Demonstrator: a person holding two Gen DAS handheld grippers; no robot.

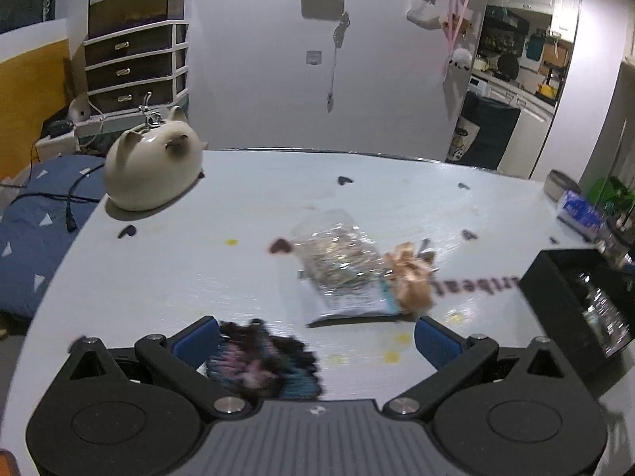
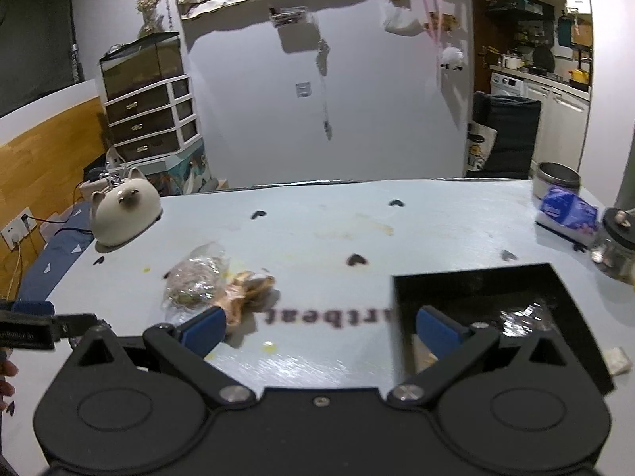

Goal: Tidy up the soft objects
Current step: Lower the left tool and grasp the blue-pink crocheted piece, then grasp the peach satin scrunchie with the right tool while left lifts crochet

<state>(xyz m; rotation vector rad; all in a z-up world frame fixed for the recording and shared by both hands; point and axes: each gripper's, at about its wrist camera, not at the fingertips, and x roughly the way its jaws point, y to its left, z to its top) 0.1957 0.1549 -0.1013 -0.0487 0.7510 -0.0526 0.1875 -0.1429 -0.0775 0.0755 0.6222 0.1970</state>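
soft things: we see a dark fuzzy piece with pink and teal marks lying on the tabletop, a clear crinkly bag mid-table, and a tan bow-like bundle touching the bag's right side.
left hand-held gripper: we have its jaws spread wide; the dark piece lies just inside the left blue pad, not pinched.
right hand-held gripper: we hold it wide open and empty, its left pad near the tan bundle, its right pad over the black box.
black box: it sits at the right of the tabletop with something shiny inside; we take it as the likely bin.
risk: closing off-centre could push the dark piece aside instead of gripping it.
risk: the bag looks slippery, and it could drag the bundle along.
bystander: a cat-shaped ceramic stands well apart at far left.
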